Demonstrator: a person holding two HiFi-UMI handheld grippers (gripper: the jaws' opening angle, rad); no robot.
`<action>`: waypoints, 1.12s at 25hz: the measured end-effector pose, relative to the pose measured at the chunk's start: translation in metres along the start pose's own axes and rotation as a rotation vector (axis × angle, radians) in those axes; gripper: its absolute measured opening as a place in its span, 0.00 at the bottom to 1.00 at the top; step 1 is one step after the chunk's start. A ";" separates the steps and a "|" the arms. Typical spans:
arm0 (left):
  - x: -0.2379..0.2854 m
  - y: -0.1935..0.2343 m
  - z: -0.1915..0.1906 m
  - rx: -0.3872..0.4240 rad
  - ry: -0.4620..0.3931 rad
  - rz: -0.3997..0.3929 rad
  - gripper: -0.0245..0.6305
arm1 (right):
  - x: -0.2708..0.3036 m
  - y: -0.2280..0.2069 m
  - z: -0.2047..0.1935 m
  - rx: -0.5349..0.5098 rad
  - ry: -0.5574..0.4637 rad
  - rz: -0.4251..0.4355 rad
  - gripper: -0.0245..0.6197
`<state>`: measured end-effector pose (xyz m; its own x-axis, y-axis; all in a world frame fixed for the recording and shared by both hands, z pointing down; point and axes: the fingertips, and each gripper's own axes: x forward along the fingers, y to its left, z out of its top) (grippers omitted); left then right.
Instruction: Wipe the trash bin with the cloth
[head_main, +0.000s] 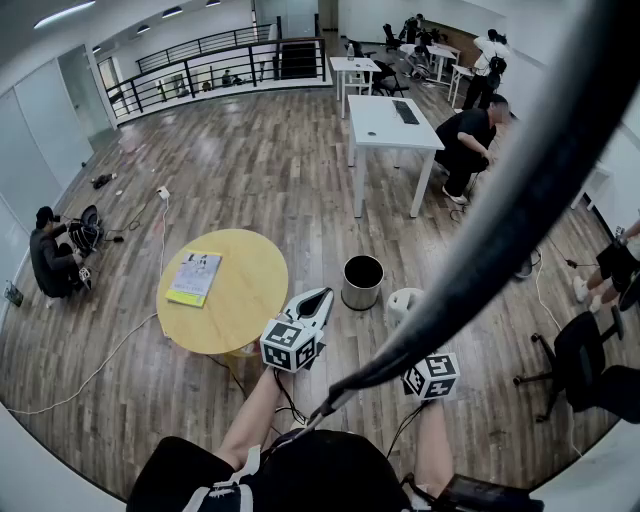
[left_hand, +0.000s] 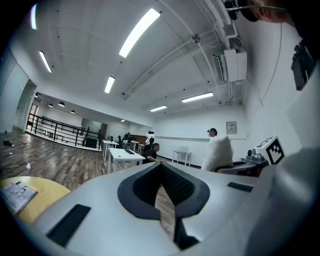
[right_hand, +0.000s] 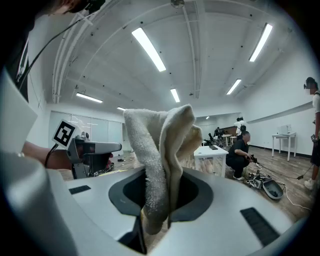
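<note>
The trash bin is a small steel cylinder with a dark inside, standing on the wood floor beside the round yellow table. My right gripper is shut on a white terry cloth, which sticks up out of the jaws. In the head view the cloth hangs just right of the bin and apart from it, and the right gripper's marker cube shows below it. My left gripper is shut with nothing in it, pointing toward the bin from its near left. The left gripper view also shows the cloth.
A booklet lies on the yellow table. A white desk stands farther back with a person crouched beside it. An office chair is at the right. Cables trail on the floor at left. A black strap crosses the head view.
</note>
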<state>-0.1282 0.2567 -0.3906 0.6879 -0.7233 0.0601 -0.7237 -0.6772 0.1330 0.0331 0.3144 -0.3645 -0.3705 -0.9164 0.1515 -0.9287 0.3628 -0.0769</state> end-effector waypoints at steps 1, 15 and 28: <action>0.002 -0.002 -0.001 0.001 -0.002 0.001 0.03 | -0.001 -0.003 -0.001 -0.004 -0.001 0.002 0.18; 0.053 0.016 -0.013 -0.014 0.013 0.008 0.03 | 0.031 -0.044 -0.012 0.010 0.019 -0.001 0.18; 0.152 0.113 -0.009 -0.012 0.035 -0.024 0.03 | 0.154 -0.091 0.014 0.024 0.006 -0.031 0.18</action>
<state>-0.1050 0.0710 -0.3575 0.7064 -0.7018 0.0915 -0.7067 -0.6921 0.1468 0.0609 0.1374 -0.3475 -0.3414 -0.9261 0.1604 -0.9393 0.3297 -0.0952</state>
